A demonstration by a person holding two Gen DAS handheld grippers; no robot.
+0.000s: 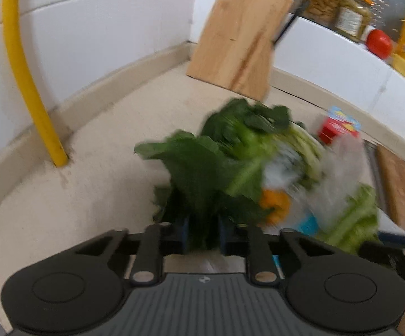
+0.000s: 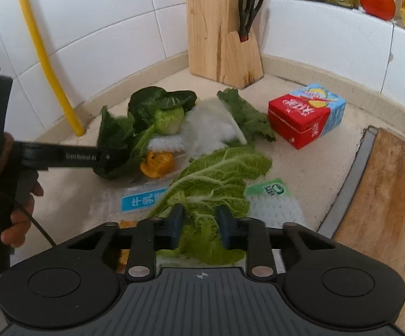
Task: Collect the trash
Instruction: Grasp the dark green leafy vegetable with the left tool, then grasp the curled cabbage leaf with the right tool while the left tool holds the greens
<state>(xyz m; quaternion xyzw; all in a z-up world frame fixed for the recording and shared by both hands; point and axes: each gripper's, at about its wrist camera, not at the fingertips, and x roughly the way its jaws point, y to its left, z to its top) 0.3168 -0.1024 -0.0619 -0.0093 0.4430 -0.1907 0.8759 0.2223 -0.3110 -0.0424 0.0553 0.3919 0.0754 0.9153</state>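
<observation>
Closest in, the right gripper [image 2: 199, 231] has its jaws narrowed onto the stalk end of a pale cabbage leaf [image 2: 213, 179], pinching it low, which I take to be the easiest way to drag the whole floppy leaf along. The left gripper [image 1: 204, 235] is nipped nearly closed on a dark green leaf [image 1: 199, 168], gripped by its lower edge for much the same reason, I'd say.

Just beyond the right gripper's tips the trash lies heaped on the bench [image 2: 308, 168]: clear wrappers, one with a blue label [image 2: 139, 200], a bit of orange peel [image 2: 156, 163], and a bok choy stub [image 2: 166, 120]. Off to the right of it sits a red drink carton [image 2: 306, 119], on its side and closed; I cannot tell what is left in it.

Farthest, in the corner, a wooden knife block [image 2: 216, 30] holds scissors [image 2: 250, 5]. No bin shows anywhere.
</observation>
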